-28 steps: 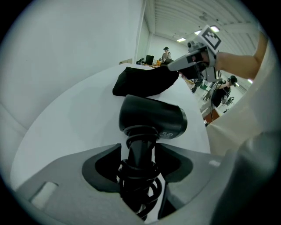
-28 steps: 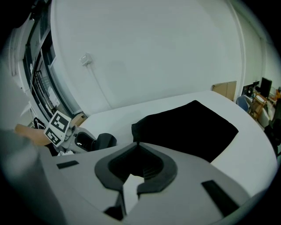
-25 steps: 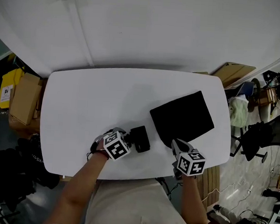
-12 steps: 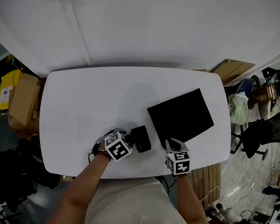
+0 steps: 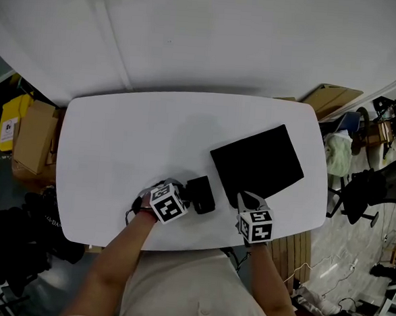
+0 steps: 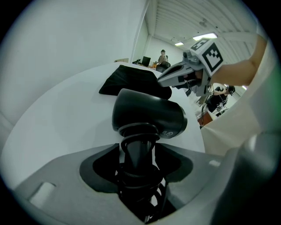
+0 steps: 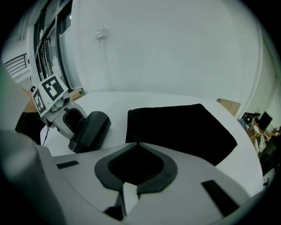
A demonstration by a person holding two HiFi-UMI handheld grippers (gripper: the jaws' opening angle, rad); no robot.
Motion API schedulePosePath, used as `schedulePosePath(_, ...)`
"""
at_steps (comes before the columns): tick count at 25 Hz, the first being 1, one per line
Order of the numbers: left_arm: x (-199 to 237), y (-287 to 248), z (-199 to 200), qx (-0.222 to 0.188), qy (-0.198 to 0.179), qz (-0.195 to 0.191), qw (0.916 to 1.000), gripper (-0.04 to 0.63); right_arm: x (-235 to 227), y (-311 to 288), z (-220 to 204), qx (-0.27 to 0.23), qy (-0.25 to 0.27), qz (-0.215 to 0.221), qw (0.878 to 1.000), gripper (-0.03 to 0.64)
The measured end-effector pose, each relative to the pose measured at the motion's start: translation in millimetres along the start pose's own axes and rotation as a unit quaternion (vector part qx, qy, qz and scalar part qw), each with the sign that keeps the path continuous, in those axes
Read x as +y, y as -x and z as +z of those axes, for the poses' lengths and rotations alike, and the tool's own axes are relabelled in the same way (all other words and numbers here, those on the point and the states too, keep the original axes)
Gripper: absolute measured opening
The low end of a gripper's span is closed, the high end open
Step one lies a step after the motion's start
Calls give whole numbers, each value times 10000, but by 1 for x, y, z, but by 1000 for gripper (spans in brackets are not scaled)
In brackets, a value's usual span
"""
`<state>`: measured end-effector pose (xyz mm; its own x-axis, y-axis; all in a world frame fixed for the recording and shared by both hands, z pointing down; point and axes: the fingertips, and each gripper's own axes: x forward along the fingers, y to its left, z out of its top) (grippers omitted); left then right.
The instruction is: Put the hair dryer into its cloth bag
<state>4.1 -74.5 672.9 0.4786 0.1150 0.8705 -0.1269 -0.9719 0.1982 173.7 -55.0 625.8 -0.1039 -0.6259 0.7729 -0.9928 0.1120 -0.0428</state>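
Two grippers readied for insertion: dryer held, bag not yet opened.
Left gripper is clamped on the handle of the hair dryer, which lies just beside the flat black cloth bag on the white table. Right gripper, jaws together, sits at the bag's near corner. The next move likely calls for lifting the bag's mouth open.

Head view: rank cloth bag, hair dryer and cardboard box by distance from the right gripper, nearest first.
1. cloth bag, right at the tips of the right gripper, table's right side.
2. hair dryer, to its left, by the near edge.
3. cardboard box, off the table, far left.
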Motion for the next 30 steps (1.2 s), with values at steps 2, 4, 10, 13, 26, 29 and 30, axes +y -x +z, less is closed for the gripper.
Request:
schedulePosePath(2, 0, 0, 0, -33, 58, -15, 10000, 244, -2, 4, 5, -119, -222, 65, 9997, 26)
schedulePosePath(4, -2, 1, 2, -148, 249, -73, 9996, 244, -4, 12, 14, -373, -640, 191, 9971, 26)
schedulePosePath(10, -21, 15, 26, -624, 1121, -804, 9885, 239, -11, 32, 38, -897, -1067, 400, 9894, 26)
schedulePosePath(13, -27, 23, 46, -588, 1112, -1176, 9851, 239, -14, 35, 38, -936, -1049, 405, 9892, 25)
schedulePosePath(26, -55, 13, 64, 938, 473, -2693, 9573, 241, -3, 50, 32, -926, -516, 601, 9925, 25)
schedulePosePath(29, -57, 13, 74, 973, 371, -2793, 9545, 241, 3, 54, 29, -914, -337, 692, 9928, 25)
schedulePosePath(30, -57, 12, 77, 1017, 317, -2785, 9545, 241, 4, 56, 28, -910, -298, 725, 9928, 25)
